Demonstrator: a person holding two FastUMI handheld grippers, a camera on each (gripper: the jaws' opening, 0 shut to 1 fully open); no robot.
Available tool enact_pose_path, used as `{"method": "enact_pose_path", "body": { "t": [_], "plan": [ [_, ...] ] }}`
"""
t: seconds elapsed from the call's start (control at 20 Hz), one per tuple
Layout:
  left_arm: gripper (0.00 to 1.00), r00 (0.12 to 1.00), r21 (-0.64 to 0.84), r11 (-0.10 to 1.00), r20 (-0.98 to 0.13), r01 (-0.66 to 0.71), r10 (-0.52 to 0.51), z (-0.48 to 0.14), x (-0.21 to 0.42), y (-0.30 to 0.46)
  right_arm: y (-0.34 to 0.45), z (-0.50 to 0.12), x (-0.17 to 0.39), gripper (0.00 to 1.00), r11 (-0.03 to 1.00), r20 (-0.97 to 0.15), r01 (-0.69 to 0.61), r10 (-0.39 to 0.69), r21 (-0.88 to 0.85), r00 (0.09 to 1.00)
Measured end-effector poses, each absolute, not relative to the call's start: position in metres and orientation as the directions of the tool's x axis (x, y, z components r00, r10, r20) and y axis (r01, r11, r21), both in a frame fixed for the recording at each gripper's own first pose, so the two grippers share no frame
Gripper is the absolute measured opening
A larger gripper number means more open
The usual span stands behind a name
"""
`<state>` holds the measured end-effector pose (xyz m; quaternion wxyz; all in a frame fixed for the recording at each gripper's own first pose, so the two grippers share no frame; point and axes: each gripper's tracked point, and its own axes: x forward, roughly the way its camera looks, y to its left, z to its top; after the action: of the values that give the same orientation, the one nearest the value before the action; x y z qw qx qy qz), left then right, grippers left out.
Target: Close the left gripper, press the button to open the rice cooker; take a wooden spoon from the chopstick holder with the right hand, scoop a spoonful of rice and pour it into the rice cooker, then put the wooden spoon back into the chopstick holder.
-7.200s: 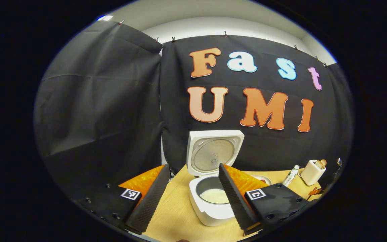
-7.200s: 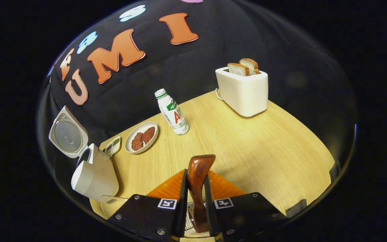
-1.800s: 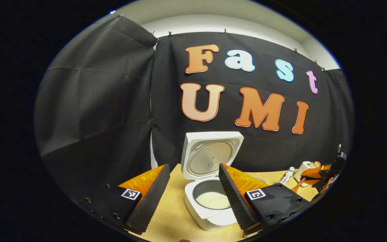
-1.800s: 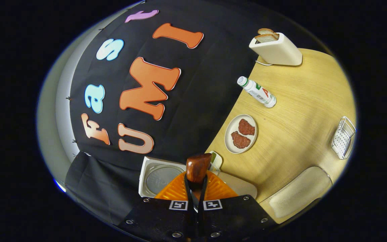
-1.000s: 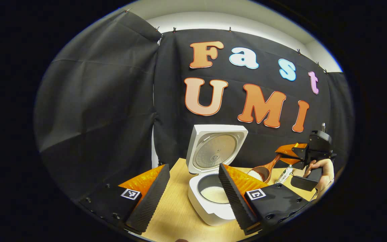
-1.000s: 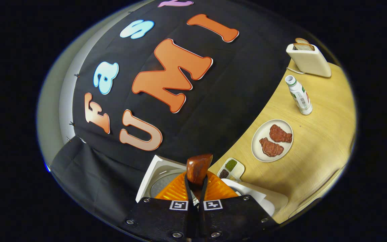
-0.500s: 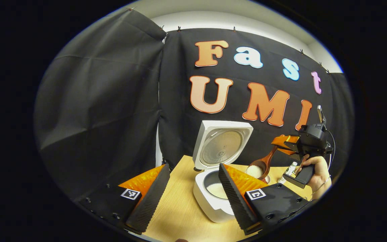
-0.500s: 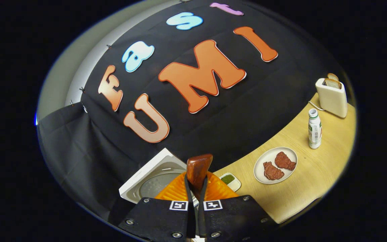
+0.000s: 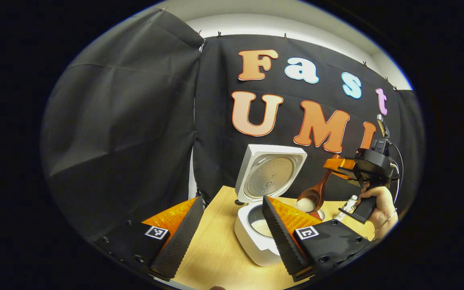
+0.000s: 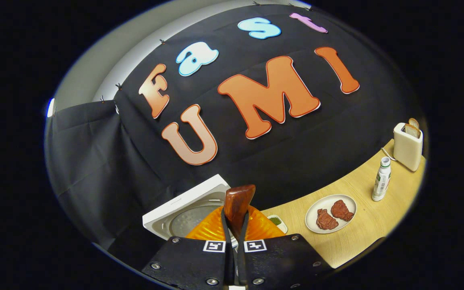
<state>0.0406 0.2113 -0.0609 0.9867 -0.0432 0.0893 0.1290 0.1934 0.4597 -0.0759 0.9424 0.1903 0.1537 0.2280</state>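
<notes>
Table (image 9: 216,257) edge beside rice cooker (image 9: 252,241)

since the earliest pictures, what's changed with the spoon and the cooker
The right gripper, shut on the brown wooden spoon, has carried it from low over the table up beside the white rice cooker; its bowl now holds rice. The left gripper stayed open, the cooker lid stayed up.
</notes>
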Motion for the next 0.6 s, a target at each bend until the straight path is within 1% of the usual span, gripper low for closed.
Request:
{"method": "enact_pose_path", "body": {
  "t": [0.25, 0.6],
  "plan": [
    [0.99, 0.952, -0.066, 0.964, -0.188, -0.256, 0.24, -0.063, 0.041, 0.211, 0.469, -0.062, 0.19, 0.02, 0.836, -0.161, -0.43, 0.503, 0.341, 0.849],
    [0.99, 0.951, -0.066, 0.963, -0.187, -0.261, 0.245, -0.064, 0.037, 0.213, 0.482, -0.059, 0.181, 0.02, 0.833, -0.147, -0.494, 0.536, 0.249, 0.831]
  ]
}}
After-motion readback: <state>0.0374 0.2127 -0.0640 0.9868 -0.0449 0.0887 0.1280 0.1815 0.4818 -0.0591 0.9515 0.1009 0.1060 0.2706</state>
